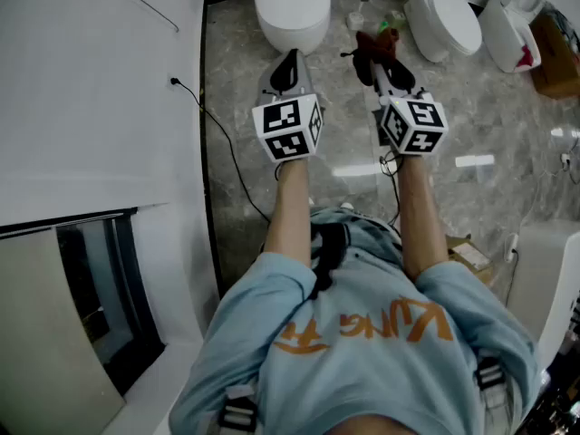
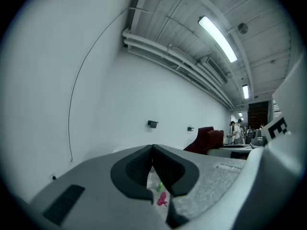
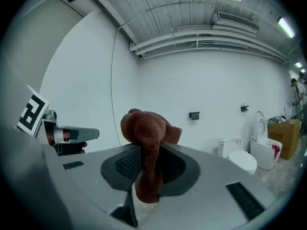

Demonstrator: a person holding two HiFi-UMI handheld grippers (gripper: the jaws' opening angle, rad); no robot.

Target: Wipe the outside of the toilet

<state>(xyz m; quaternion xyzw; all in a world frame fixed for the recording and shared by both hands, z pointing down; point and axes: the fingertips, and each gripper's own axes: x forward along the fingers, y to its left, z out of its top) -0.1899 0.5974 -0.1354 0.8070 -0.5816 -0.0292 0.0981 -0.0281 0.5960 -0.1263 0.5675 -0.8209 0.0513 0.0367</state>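
A white toilet stands against the wall straight ahead of my left gripper. That gripper is shut with nothing between its jaws. My right gripper is shut on a dark red-brown cloth, which bulges above the jaws and hangs down between them. Both grippers are held side by side in the air, short of the toilet. A second toilet and a third with its lid up stand to the right; they also show in the right gripper view, the second toilet far off.
A black cable runs down along the white wall on the left. Small bottles sit on the marble floor between the toilets. A cardboard box stands at the far right, another by my right side.
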